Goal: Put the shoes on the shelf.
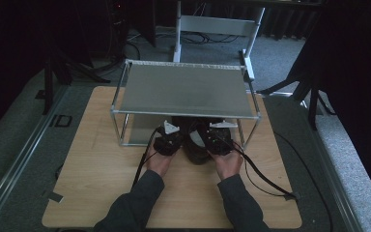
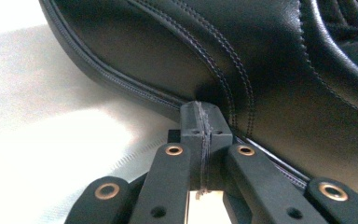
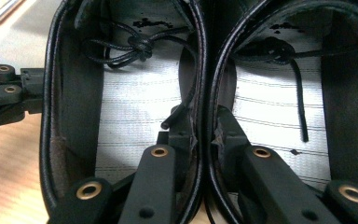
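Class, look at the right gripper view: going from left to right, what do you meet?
Left tool → left shoe → right tool, shut on both shoes' touching rims → right shoe.

A wooden table (image 1: 101, 169) with rounded corners carries everything. A metal-framed rack (image 1: 183, 89) stands on its far half, centred between the left and right edges, its grey top shelf level and its legs resting on the wood. A lower shelf (image 1: 137, 130) of the rack lies close to the tabletop. A pair of black shoes (image 1: 198, 145) sits at the rack's near edge, side by side and touching, partly under the top shelf. Black cables (image 1: 265, 179) trail across the near right part towards the right edge. A bit of tape (image 1: 54, 196) sticks at the near left corner.
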`<state>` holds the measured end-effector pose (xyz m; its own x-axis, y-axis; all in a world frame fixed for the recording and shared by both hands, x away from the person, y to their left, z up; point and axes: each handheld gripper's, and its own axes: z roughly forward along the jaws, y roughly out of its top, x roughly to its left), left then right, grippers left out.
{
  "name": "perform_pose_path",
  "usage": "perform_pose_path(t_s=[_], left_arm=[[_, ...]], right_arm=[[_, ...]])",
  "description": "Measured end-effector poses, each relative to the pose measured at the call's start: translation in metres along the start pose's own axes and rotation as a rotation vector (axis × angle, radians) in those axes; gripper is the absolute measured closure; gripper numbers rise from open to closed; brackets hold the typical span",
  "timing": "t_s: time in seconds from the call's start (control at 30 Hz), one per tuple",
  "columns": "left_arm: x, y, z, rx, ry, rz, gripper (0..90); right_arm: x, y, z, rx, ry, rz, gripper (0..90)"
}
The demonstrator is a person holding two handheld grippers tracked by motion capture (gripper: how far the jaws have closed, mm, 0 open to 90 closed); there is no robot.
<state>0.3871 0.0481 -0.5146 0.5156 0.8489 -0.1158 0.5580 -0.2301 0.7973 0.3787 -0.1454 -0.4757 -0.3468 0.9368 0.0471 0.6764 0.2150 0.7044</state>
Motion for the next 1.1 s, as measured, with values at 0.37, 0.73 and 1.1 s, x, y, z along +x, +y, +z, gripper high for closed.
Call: perform_pose_path(t_s=[0.37, 0.73, 1.1], left_arm=[[0.002, 0.006, 0.013, -0.023, 0.090, 0.023, 89.9], [-0.005, 0.009, 0.030, -0.051, 0.184, 0.065, 90.0], [-0.007, 0.014, 0.036, -0.085, 0.269, 0.057, 90.0]], right_arm=[[0.002, 0.008, 0.014, -0.023, -0.029, 0.045, 80.4], [0.002, 0.010, 0.023, -0.063, -0.073, 0.058, 80.4], [0.006, 0.008, 0.031, -0.152, -0.102, 0.118, 80.3]])
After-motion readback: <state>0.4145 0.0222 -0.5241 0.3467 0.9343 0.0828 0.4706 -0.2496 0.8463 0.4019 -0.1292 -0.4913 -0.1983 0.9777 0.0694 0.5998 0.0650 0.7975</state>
